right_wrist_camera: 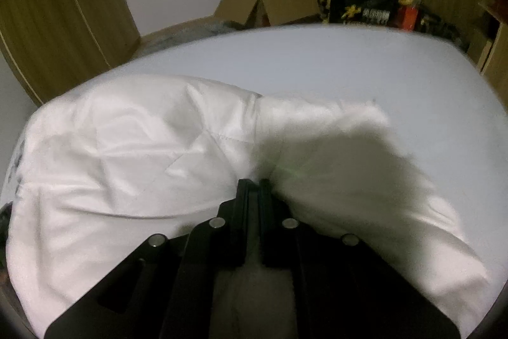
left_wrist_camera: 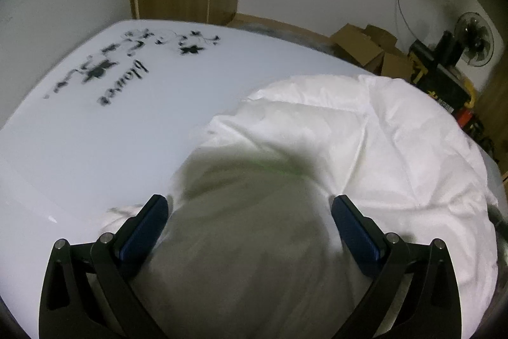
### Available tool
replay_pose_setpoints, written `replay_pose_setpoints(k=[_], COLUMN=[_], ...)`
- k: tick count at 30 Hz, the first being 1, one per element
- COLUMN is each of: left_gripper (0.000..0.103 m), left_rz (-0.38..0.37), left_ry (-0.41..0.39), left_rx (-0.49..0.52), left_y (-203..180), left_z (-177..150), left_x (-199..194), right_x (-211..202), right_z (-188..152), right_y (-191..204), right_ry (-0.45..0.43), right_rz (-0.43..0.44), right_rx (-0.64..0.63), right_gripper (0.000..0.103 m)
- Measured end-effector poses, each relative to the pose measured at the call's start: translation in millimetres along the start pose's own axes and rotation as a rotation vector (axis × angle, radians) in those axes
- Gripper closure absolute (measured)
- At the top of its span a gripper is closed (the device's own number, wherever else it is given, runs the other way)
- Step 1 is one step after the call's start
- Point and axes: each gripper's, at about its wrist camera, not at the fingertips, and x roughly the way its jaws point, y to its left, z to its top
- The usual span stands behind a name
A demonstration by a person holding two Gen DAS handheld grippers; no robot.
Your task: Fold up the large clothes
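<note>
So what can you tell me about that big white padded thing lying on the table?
The white quilted garment looks like thin, slightly shiny padded fabric with stitched seams and creases. It lies bunched and puffy on the pale table, near its edge. The right gripper is shut on a fold of it; the left gripper is open with a mound of fabric between its fingers.

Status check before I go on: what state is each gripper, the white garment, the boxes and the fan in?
Left gripper: open, fabric between its fingers.
Right gripper: shut on the white garment.
White garment: bunched and wrinkled on the table, not folded flat.
Cardboard boxes: flaps open.
Fan: too blurred to tell.
</note>
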Motion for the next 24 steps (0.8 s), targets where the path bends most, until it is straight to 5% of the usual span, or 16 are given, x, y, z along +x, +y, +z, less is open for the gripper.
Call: replay_pose_setpoints(k=[2,4,7,10,13,18,24], left_gripper=[0.0,0.0,0.0,0.0,0.0,0.0,0.0], left_rz=[0.004,-0.003,-0.026,-0.079,-0.072,-0.061,-0.079], left_ry=[-0.012,-0.01,-0.025,-0.058,-0.043,-0.034,-0.036], left_rx=[0.01,0.004,-0.01,-0.031,-0.028,-0.025,-0.037], left_y=[2.2,7.3,11.8,14.1,13.9,13.1,16.2], left_z=[-2.3,-3.5,-7.5,-9.3,-9.7,-9.5,-10.2], left_x=[-7.5,-6.9,-4.5,-5.8,0.7,4.9,4.5], right_x=[-15.9,-2.3,34.6,82.5,82.1,30.2,55.4], right_z=[8.1,14.2,9.0,-8.8,-5.1,-30.6,-50.0], right_y=[41.1,86.5,123.0,120.8,125.8,145.8,147.3], right_ry=[-0.033,0.041,0.051,0.133,0.163,0.077,0.075], right_rz=[0.057,0.099,0.043,0.068,0.038,0.088,0.047], right_rx=[-0.058,-0.092,-0.134,-0.1,-0.127,-0.156,-0.176], right_gripper=[0.095,0.095,0.094,0.102,0.102,0.099,0.099])
